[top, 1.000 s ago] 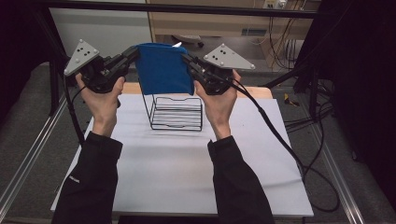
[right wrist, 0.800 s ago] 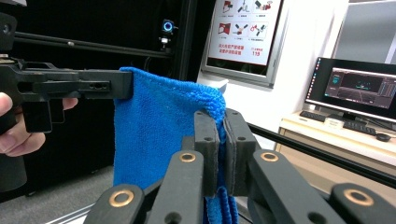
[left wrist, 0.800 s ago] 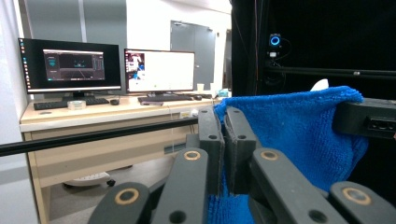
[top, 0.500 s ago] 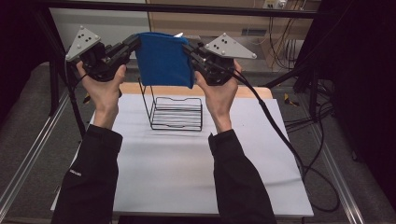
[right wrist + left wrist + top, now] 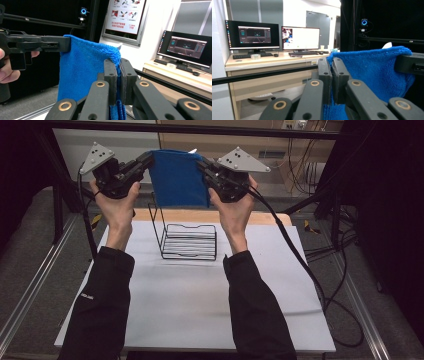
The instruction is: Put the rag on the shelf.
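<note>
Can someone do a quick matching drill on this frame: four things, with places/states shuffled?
Things:
1. blue cloth
2. wire rack
3. left gripper
4. right gripper

States:
A. stands on the white table top, nothing in it
B. shut on the cloth's top corner at the high view's right
C. hangs stretched in the air above the rack
D. shut on the cloth's top corner at the high view's left

Pairs: 1-C, 2-A, 3-D, 4-B
</note>
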Available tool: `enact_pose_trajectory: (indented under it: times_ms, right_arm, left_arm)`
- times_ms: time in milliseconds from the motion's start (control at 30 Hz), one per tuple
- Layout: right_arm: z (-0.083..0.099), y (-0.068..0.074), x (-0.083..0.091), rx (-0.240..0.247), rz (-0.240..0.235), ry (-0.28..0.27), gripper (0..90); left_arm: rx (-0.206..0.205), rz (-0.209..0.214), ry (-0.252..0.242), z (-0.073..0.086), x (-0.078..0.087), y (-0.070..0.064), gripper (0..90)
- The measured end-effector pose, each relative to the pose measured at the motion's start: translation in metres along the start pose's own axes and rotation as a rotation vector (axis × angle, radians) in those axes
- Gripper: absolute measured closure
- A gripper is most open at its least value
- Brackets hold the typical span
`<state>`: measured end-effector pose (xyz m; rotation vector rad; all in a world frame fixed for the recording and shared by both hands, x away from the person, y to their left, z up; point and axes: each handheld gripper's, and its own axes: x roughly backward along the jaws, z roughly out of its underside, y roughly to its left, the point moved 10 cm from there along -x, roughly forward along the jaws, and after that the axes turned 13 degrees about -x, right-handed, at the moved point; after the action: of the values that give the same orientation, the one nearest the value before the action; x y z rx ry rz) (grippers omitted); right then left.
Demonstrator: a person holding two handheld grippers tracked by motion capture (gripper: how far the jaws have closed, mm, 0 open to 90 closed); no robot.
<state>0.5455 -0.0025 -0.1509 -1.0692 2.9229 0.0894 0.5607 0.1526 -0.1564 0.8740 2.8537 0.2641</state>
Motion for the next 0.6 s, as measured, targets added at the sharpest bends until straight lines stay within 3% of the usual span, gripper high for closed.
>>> enact_pose_trajectory:
  times_ms: [100,333,600]
  right_arm:
    - [0.001,-0.004,-0.004,0.008,0.006,0.012,86.1]
    - [0.001,-0.012,-0.011,0.011,0.012,0.013,86.1]
    - [0.005,-0.022,-0.02,0.018,0.026,0.027,86.1]
  left_arm:
    - [0.017,0.002,-0.001,0.002,-0.005,0.003,86.8]
    - [-0.008,-0.006,-0.002,-0.001,-0.013,0.006,86.8]
    - [-0.019,-0.013,0.02,0.009,-0.025,0.012,86.8]
